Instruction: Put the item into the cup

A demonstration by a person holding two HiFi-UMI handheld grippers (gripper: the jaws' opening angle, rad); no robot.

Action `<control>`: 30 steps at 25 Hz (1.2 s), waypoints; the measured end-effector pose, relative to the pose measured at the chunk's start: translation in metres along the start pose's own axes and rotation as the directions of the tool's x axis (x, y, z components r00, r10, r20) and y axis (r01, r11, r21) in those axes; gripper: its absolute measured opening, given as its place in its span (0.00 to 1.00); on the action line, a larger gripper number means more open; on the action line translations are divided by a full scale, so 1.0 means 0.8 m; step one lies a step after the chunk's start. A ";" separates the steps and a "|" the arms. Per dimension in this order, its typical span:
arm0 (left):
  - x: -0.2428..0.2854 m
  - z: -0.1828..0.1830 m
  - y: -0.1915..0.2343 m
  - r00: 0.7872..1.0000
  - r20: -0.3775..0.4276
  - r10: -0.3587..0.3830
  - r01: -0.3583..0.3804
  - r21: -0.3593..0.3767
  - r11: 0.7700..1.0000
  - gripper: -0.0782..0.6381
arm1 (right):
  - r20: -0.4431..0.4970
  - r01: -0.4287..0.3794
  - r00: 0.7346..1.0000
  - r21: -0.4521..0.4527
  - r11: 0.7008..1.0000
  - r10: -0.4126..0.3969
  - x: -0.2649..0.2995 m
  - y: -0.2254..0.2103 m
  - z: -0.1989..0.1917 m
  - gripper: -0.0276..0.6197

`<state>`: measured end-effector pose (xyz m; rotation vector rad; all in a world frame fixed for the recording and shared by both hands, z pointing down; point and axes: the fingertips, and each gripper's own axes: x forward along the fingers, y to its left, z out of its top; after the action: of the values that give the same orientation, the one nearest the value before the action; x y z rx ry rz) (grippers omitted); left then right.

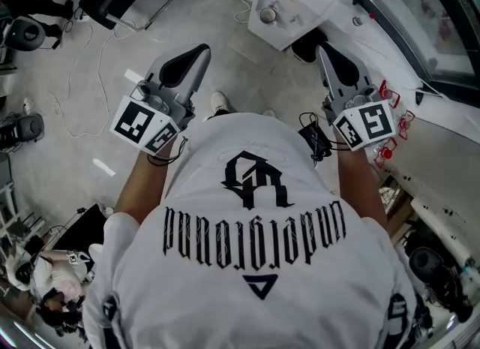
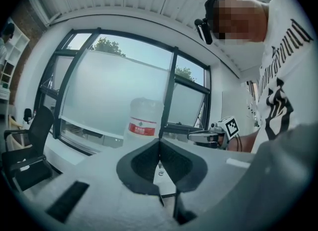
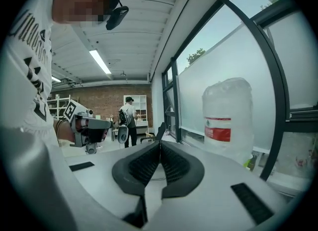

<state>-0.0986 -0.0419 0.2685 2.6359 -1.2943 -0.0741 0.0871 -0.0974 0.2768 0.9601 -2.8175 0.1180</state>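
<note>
Left gripper (image 1: pixel 201 51): held at chest height on the person's left, pointing forward over the floor (image 1: pixel 90 100).
Left jaws: closed, with the tips meeting along a single seam in the left gripper view. They hold nothing.
Right gripper (image 1: pixel 322 49): held at chest height on the person's right, level with the left gripper and well apart from it. It is near the edge of the white worktop (image 1: pixel 450 126).
Right jaws: closed, with the ribbed pads pressed together in the right gripper view. They hold nothing.
Cup: a small round vessel (image 1: pixel 268 15) stands on a low white table (image 1: pixel 289 28) ahead of the person, between the two grippers' lines of aim and well apart from both. It is too small to confirm as the cup.
Item: cannot be picked out in any view.
Jug (image 3: pixel 227 120): a large clear container with a red label, upright against the window (image 3: pixel 278 66).
Chair (image 2: pixel 25 148): black, at the left edge of the left gripper view, beside the window wall.
Shirt (image 1: pixel 255 250): white with black print, filling the lower half of the head view.
Bystander (image 3: pixel 128 118): stands in front of a white shelf at the far brick wall, back turned.
</note>
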 end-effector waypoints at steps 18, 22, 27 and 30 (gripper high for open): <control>0.018 -0.073 -0.165 0.993 -0.066 0.095 -0.097 -0.033 0.995 0.13 | -0.036 -0.099 0.994 0.047 0.994 0.101 -0.153 -0.028 -0.076 0.07; 0.008 -0.082 -0.175 0.990 -0.071 0.122 -0.124 -0.029 0.992 0.13 | -0.044 -0.109 0.993 0.054 0.993 0.111 -0.167 -0.025 -0.086 0.07; -0.022 -0.076 -0.178 0.992 -0.068 0.109 -0.107 0.031 0.994 0.13 | -0.042 -0.097 0.994 0.044 0.994 0.098 -0.167 0.006 -0.080 0.07; -0.047 -0.070 -0.173 0.993 -0.055 0.100 -0.099 0.014 0.995 0.13 | -0.039 -0.081 0.996 0.045 0.996 0.083 -0.167 0.034 -0.073 0.07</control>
<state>-0.0067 0.0793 0.2937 2.5589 -1.4085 0.0224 0.1821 0.0111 0.3096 0.8406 -2.8278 0.2080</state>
